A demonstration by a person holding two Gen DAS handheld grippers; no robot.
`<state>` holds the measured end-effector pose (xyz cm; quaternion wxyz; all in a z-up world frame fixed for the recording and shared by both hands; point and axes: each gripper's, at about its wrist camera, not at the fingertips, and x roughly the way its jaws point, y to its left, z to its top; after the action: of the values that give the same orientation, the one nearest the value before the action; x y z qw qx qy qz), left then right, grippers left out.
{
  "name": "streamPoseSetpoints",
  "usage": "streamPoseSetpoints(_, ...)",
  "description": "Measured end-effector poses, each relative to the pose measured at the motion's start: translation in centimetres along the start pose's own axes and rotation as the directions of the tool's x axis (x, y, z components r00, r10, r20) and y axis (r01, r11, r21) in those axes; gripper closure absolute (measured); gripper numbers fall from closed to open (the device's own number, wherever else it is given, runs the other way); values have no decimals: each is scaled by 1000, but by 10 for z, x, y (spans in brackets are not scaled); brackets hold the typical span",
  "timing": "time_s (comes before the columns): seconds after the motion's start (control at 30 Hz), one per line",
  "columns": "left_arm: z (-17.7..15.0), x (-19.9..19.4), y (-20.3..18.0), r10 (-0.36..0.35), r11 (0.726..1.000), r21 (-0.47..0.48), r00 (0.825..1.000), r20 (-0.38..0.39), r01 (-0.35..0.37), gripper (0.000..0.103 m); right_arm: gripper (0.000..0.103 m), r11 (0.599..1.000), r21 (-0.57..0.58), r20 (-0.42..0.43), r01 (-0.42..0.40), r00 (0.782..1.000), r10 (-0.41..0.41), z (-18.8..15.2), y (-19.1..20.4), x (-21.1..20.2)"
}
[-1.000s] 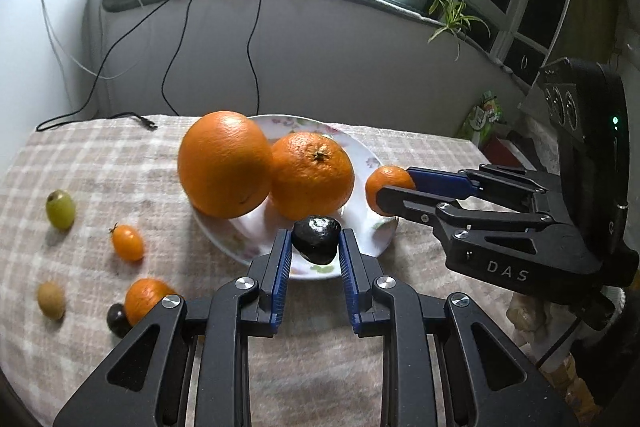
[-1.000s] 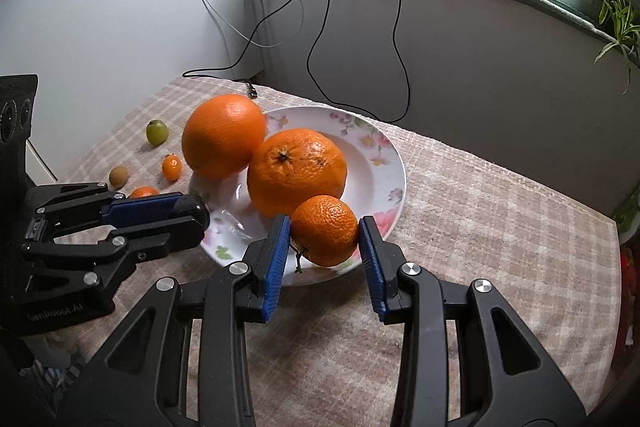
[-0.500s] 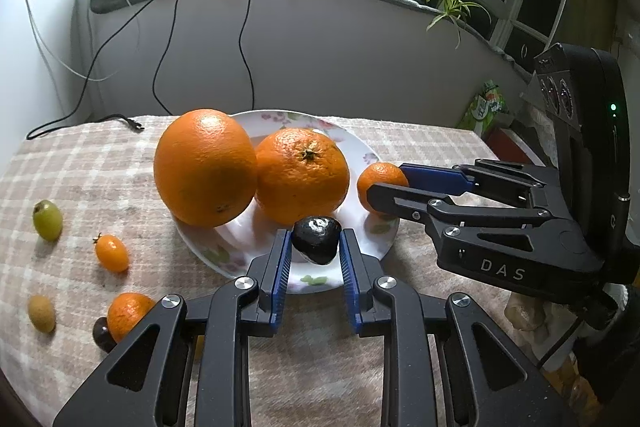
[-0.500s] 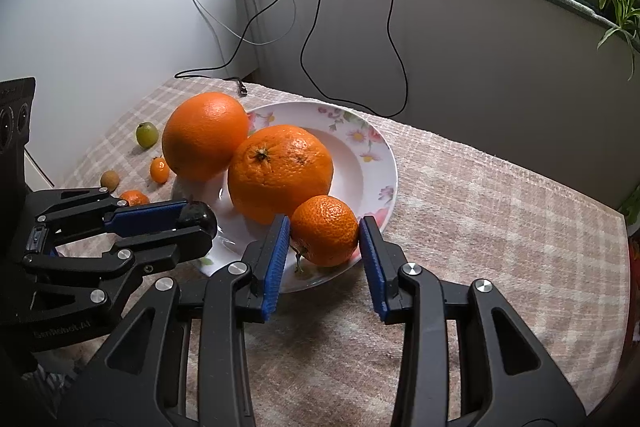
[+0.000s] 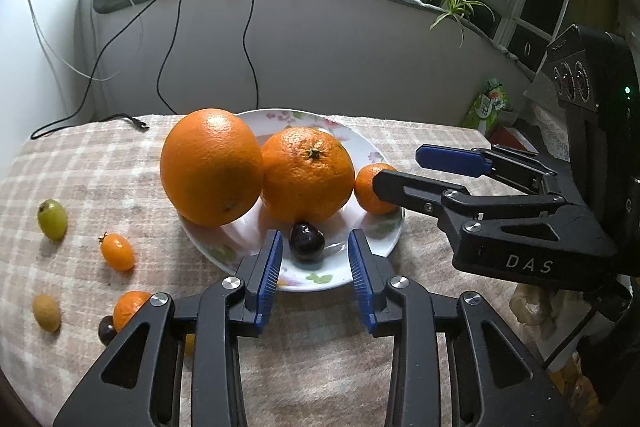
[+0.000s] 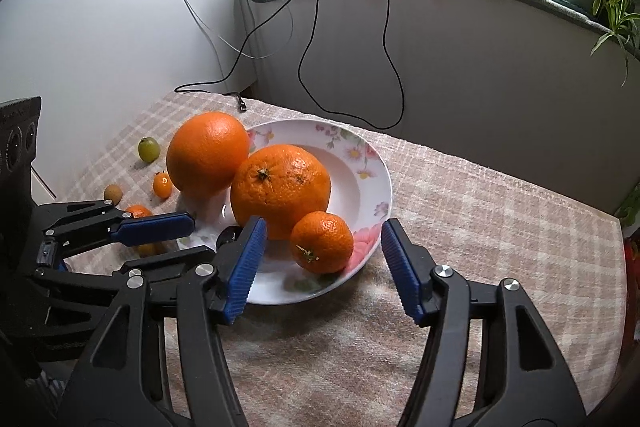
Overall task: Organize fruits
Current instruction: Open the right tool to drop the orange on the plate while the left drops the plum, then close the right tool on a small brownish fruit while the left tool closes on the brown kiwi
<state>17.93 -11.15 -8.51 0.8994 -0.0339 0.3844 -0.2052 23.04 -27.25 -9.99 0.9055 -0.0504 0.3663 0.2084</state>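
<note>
Left wrist view: the left hand-held gripper [image 5: 313, 261] stands released, its jaws having just been opening, with the dark cherry [image 5: 306, 242] lying free between the blue pads on the front of the flowered plate [image 5: 384, 231], touching neither pad. The plate also carries a large orange [image 5: 211, 167], a second orange [image 5: 308, 175] pressed against it, and a small mandarin [image 5: 370, 189] at the right edge. Loose on the checked cloth of the counter [image 5: 80, 163] lie a green grape [image 5: 52, 214], a small orange tomato [image 5: 117, 251], a brownish round fruit [image 5: 46, 313], and another small orange fruit [image 5: 130, 309] with a dark berry [image 5: 106, 330] beside it. Right wrist view: the right hand-held gripper [image 6: 320, 267] is likewise released, jaws having just been opening, pads clear on both sides of the mandarin [image 6: 322, 242], which rests on the near rim of the plate [image 6: 376, 163] against the second orange [image 6: 280, 191]. Judgement: the small fruits are light, round and liable to roll; the cherry and grape are soft and would bruise under pressure, so a gentle hold across the widest part is advised. The oranges appear heavier and firm. The plate is hard and breakable.
</note>
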Motion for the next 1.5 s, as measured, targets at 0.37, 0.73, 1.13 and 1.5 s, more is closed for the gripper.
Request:
streamPoseSetpoints(0.37,-6,-16,8,0,1000,-20,1000,15,1,70,36,1000,12,18,-2,1000,2,-3,6,-14)
streamPoseSetpoints(0.73,-20,-51,40,35,997,-68,998,52,-32,70,36,998,-18,39,-60,997,61,-5,39,-34)
streamPoseSetpoints(1.13,-45,-87,106,116,977,-188,991,66,-102,70,36,986,-87,0,-142,990,142,-23,92,-31)
streamPoseSetpoints(1.5,-63,-93,151,172,950,-271,984,42,-155,70,54,974,-94,-75,-204,977,197,-35,118,-4)
